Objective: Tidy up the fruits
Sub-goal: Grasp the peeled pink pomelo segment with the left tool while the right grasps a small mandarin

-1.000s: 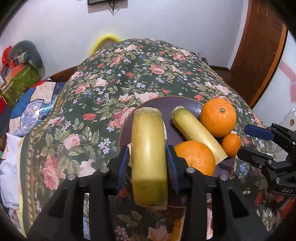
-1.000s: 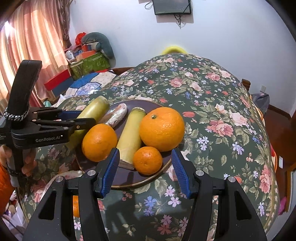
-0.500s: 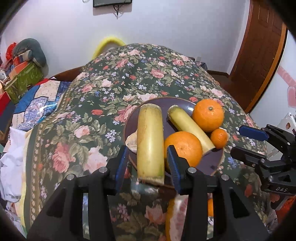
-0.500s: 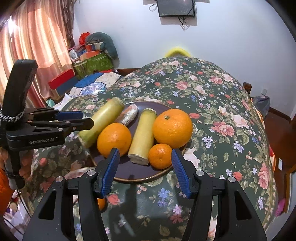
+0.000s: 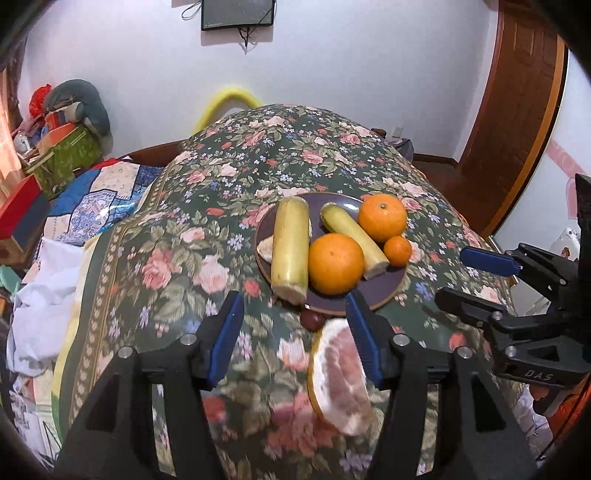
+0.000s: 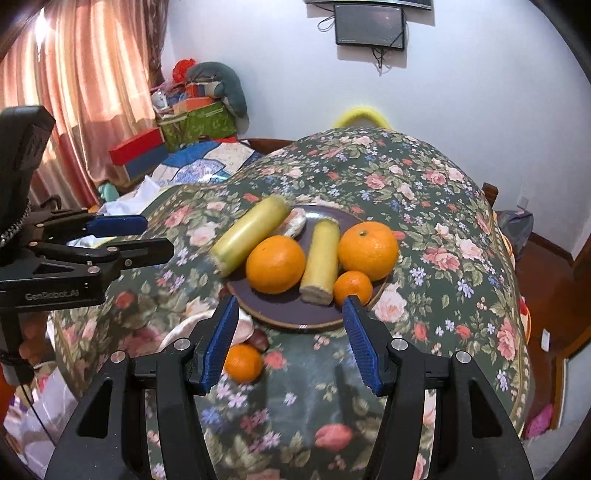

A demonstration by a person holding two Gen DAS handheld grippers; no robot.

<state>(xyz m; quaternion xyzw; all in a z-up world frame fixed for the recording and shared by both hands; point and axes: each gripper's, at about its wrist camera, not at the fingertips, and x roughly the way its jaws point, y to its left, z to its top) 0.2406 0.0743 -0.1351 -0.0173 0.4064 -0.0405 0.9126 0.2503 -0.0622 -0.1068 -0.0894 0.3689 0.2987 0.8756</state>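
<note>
Floral cloth in dark green with pink roses covers the bench, and on it sits a dark purple plate holding the fruit: two pale yellow-green cane pieces, cut at the ends, two large oranges and a small mandarin. Near the plate's front rim lie a pomelo wedge with pink flesh, a loose mandarin and a dark red fruit. Both the left gripper and right gripper hover with jaws wide apart, holding nothing. White walls, a wall screen, pink curtains and stacked boxes surround the bench.
</note>
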